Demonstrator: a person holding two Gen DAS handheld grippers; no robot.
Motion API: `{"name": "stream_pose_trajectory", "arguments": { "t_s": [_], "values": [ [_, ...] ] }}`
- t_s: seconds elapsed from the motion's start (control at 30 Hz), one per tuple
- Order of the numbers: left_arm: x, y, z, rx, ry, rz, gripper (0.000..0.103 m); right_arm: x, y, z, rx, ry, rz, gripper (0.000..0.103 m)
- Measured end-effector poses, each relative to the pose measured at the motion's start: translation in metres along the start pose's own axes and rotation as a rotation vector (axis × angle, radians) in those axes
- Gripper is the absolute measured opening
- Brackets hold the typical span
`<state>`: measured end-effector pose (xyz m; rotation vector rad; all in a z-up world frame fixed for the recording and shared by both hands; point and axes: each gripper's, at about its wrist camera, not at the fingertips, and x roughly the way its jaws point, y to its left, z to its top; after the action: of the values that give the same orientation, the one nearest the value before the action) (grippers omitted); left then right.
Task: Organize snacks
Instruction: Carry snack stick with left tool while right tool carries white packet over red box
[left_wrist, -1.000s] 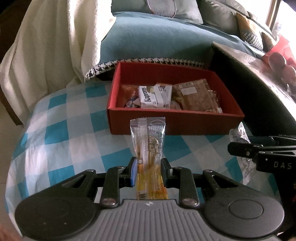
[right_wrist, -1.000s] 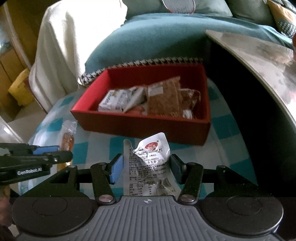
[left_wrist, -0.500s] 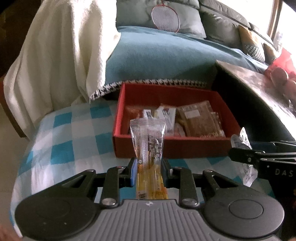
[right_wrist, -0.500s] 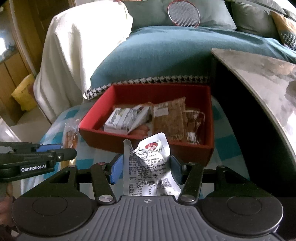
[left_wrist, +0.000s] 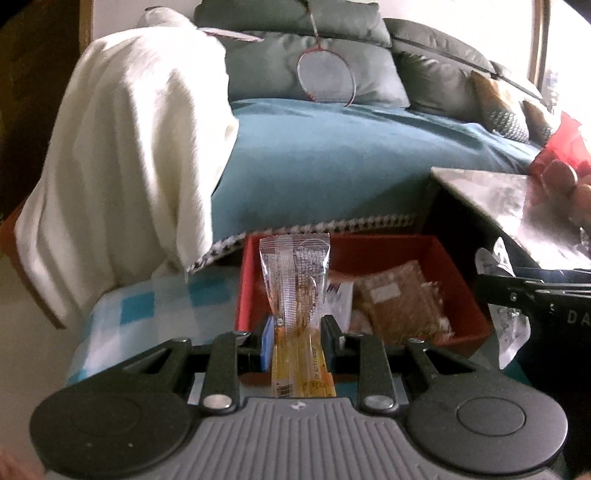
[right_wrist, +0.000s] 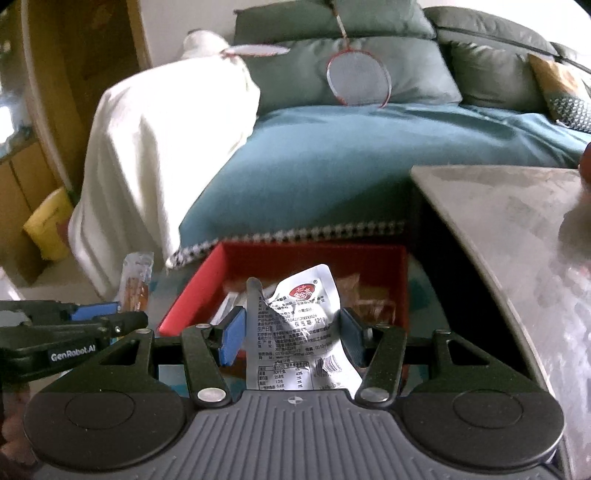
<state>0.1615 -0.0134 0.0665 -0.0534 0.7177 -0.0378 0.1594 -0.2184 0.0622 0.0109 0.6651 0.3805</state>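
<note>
1. Left wrist view: big sofa (left_wrist: 332, 155) across back, teal cover, grey cushions; white blanket (left_wrist: 129, 166) draped over left end; badminton racket (left_wrist: 325, 74) leaning on cushion.
2. Grey stone tabletop (right_wrist: 517, 229) at right edge, dark side below.
3. Blue-white checked cloth (left_wrist: 147, 314) over low surface in front of sofa.
4. Red box (left_wrist: 458, 291) on checked cloth, just ahead of both grippers; brown-filled clear packet (left_wrist: 402, 306) and other wrapped snacks inside, some hidden behind gripped items.
5. Left gripper (left_wrist: 297, 339) clamped tight on long clear snack bar packet (left_wrist: 295, 288), upright, yellow-orange lower end between pads, clear top end overlapping near-left part of box in view. Same packet (right_wrist: 136, 284) and gripper (right_wrist: 110, 317) seen left in right wrist view.
6. Right gripper (right_wrist: 291, 336) closed on crumpled white snack pouch (right_wrist: 299, 321), red round logo on top, printed label facing camera; pouch upright, overlapping box front wall in view. Also seen at right in left wrist view (left_wrist: 506, 325), gripper (left_wrist: 491, 288) side-on.
7. Both packets held clear of cloth, not in box.
</note>
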Motion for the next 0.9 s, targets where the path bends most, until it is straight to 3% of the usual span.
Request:
{"name": "stream_pose_trajectory", "arguments": {
  "t_s": [0.9],
  "values": [
    [0.046,-0.021,0.052,0.035,-0.038,-0.001,0.022,0.043,-0.020,0.040,-0.026,0.007,-0.041,0.063]
  ]
}}
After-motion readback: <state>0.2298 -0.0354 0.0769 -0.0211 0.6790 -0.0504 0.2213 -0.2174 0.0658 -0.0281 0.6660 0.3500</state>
